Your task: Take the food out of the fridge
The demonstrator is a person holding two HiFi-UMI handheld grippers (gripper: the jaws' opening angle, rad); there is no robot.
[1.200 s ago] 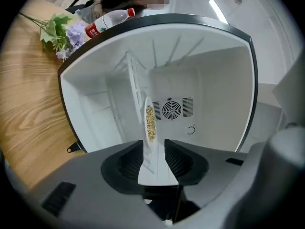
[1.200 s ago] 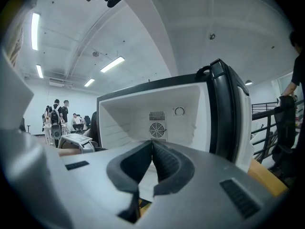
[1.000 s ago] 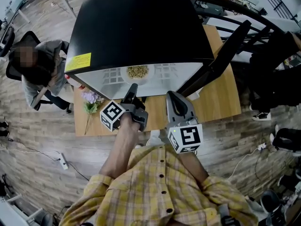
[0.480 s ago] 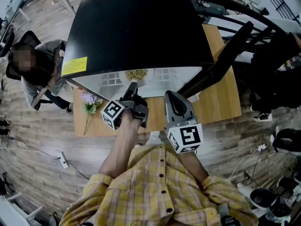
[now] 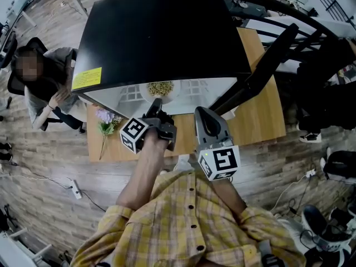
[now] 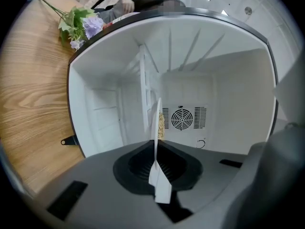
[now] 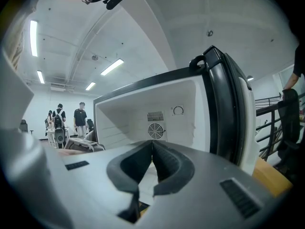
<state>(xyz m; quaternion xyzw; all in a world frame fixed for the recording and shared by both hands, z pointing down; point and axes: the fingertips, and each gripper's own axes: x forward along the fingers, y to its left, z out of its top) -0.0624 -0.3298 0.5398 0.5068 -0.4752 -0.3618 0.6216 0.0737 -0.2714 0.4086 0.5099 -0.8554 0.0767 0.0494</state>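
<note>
A white plate of yellowish food [image 5: 161, 88] sits on the shelf inside the open fridge [image 5: 161, 32], near its front edge. My left gripper [image 5: 157, 105] reaches to the plate's near rim. In the left gripper view the view is rolled sideways. There the thin white plate rim [image 6: 157, 128] stands edge-on between the jaws of the left gripper [image 6: 156, 149], which have just been closing and now pinch it. The food [image 6: 161, 124] shows just beyond. My right gripper [image 5: 204, 117] hangs in front of the fridge, beside the left one. The right gripper [image 7: 152, 146] is shut with nothing in it.
The fridge door [image 5: 261, 65] stands open to the right. The fridge rests on a wooden table [image 5: 258, 121], with a bunch of flowers [image 5: 105, 117] at its left corner. A person [image 5: 44, 77] sits beside the table on the left. Railings [image 5: 311, 15] run behind.
The picture has shifted slightly. Both grippers stay in front of the fridge where they were. The seated person at left has moved an arm.
</note>
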